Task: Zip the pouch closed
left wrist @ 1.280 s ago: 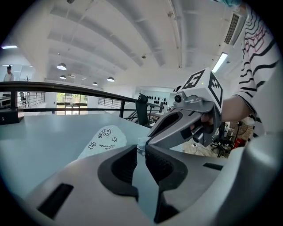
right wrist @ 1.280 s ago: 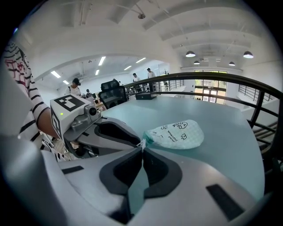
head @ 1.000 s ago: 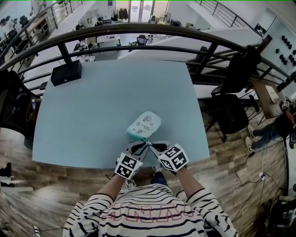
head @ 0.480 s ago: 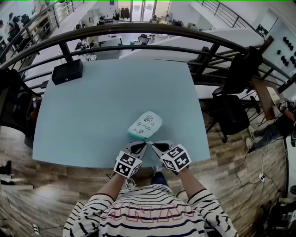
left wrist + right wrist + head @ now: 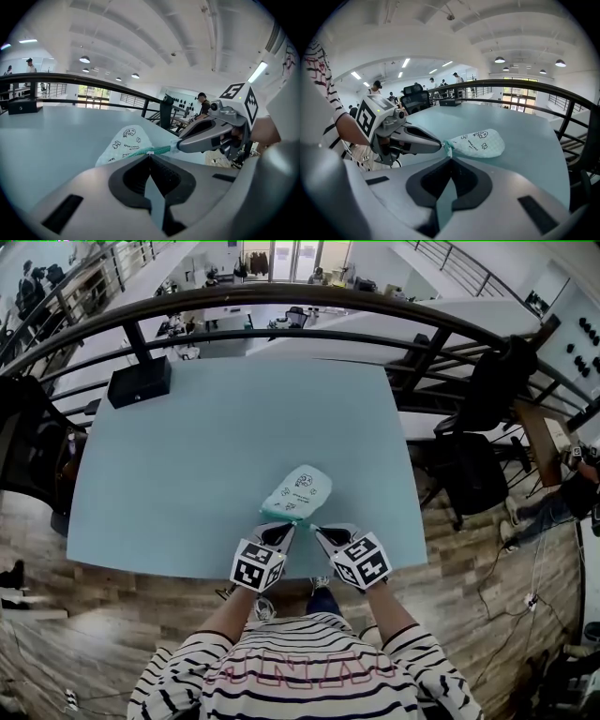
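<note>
Head view: since a second ago we see the left gripper [image 5: 281,524] has closed up beside the right gripper [image 5: 317,529] at the pouch [image 5: 298,493], lower centre.
Left gripper view: jaws together on the teal zipper edge [image 5: 159,150].
Right gripper view: jaws pinching the pouch's corner.
We fear such thin pinches slipping and the pouch dragging.

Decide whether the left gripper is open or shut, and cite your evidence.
Shut: in its own view the left gripper has its jaws together, pinching the pouch at its green zipper edge.
</note>
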### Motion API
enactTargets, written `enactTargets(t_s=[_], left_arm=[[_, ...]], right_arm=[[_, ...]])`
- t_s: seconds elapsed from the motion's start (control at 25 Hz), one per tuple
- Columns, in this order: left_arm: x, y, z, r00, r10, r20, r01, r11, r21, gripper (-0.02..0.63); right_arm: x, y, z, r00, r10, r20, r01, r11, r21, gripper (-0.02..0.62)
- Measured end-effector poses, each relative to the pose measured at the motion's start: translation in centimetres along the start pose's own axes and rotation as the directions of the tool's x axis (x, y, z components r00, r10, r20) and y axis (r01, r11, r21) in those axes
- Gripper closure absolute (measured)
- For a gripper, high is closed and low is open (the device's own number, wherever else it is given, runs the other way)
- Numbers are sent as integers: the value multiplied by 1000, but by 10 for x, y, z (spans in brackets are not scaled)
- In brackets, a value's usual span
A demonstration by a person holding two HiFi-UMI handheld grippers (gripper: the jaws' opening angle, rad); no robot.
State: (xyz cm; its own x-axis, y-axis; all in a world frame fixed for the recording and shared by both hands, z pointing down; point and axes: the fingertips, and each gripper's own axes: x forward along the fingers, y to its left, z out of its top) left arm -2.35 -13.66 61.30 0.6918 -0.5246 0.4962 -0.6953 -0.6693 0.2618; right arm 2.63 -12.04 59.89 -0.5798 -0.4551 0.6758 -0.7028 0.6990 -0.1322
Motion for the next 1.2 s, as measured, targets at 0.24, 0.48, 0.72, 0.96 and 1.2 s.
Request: enactTargets(t_s=[0.24,0.48,0.72,0.96,1.2], left_arm=[[1,20,-3,998,57,-18,-58,998,-26,580],[6,28,-3,997,74,-24,-74,997,-20,580],[1,50,-8,990,132,-40,-134,990,-37,581],[-5,68,-9,983,178,-43,-180,983,-39,580],[-8,87,-7,977,208,-52,-210,977,-36,580]], right_arm=[[-3,-8,-4,1000,-14,-7,14,1000,15,568],[0,-13,-4,1000,-25,-7,25,999,22,568],[-3,-19,-8,999,-43,-10,43,998,36,568],[-4,-24,-14,998,-53,-17,54,997,46,568],[-3,-31,-17,998,-60,-20,62,996,62,568]])
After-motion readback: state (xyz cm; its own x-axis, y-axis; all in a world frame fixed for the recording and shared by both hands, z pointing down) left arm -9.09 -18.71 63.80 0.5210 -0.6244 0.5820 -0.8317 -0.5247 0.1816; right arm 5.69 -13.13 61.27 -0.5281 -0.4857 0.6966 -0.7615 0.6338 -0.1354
